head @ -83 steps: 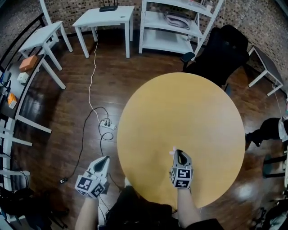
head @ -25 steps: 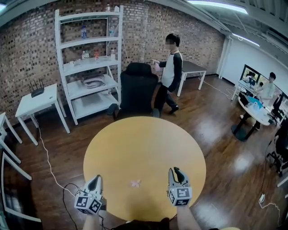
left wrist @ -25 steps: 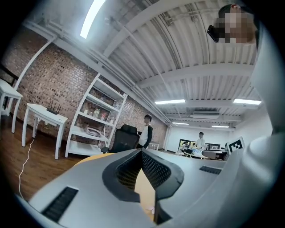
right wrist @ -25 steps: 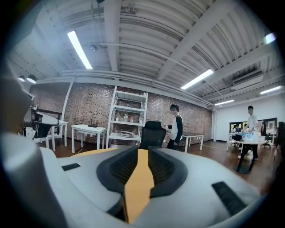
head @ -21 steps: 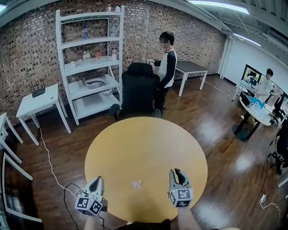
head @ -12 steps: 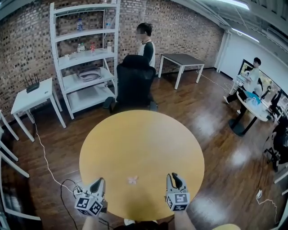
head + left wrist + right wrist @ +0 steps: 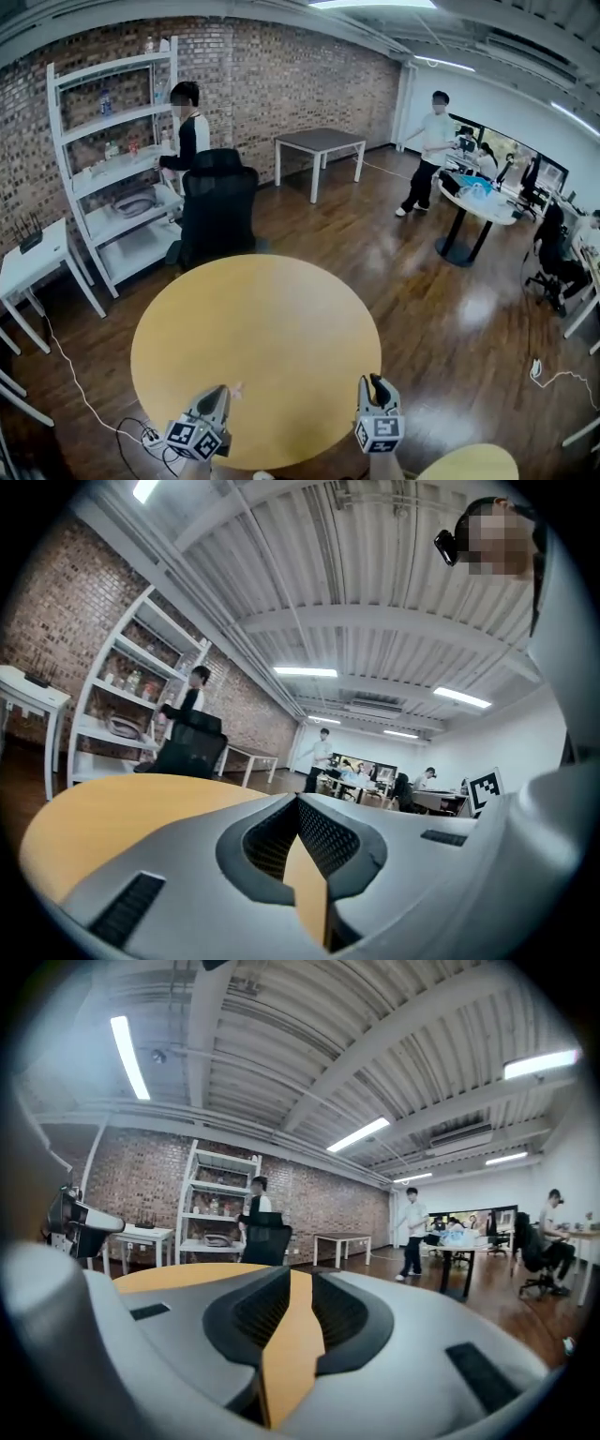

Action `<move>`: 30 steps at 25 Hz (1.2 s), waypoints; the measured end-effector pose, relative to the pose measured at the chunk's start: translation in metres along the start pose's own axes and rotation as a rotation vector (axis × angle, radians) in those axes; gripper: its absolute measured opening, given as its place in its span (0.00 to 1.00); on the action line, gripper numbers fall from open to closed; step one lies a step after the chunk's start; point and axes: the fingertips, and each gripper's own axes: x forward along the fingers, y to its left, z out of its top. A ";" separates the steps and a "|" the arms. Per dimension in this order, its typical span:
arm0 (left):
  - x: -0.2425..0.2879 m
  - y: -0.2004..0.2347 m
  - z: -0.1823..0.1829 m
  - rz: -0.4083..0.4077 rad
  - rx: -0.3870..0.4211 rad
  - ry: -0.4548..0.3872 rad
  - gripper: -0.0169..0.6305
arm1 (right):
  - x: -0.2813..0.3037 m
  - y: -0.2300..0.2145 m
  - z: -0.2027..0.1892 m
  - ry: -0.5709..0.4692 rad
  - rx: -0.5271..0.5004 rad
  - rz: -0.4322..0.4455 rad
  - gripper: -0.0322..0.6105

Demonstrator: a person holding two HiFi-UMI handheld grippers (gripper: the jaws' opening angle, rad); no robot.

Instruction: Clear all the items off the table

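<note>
A small pale pink scrap [image 7: 236,386] lies on the near left part of the round yellow table [image 7: 272,319], just beside the tip of the left gripper [image 7: 221,394]; it is too small to say what it is. The table's near rim is partly covered by both grippers, and the arms behind them are cut off at the frame's lower edge. Another yellow round top [image 7: 469,463] is only half in frame at the near right.

In the left gripper view, the left gripper's [image 7: 298,801] tips meet and nothing sits between them. The right gripper [image 7: 377,384] hovers over the near right rim; its jaws stand a narrow slit apart (only tabletop shows through) and hold nothing [image 7: 291,1274].

The rest of the tabletop is bare. A black chair [image 7: 217,211] stands at the table's far side, and beyond it a person [image 7: 187,131] faces a white shelf unit [image 7: 89,178] against the brick wall [image 7: 281,75]. A grey table [image 7: 319,142] stands farther right, and a second person [image 7: 427,150] walks on the glossy wooden floor [image 7: 422,281]. A white cable [image 7: 66,366] trails on the left.
</note>
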 end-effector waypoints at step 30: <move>0.069 -0.519 -0.133 -1.125 -0.064 0.284 0.01 | -0.527 -0.261 -0.035 -0.024 0.103 -1.138 0.14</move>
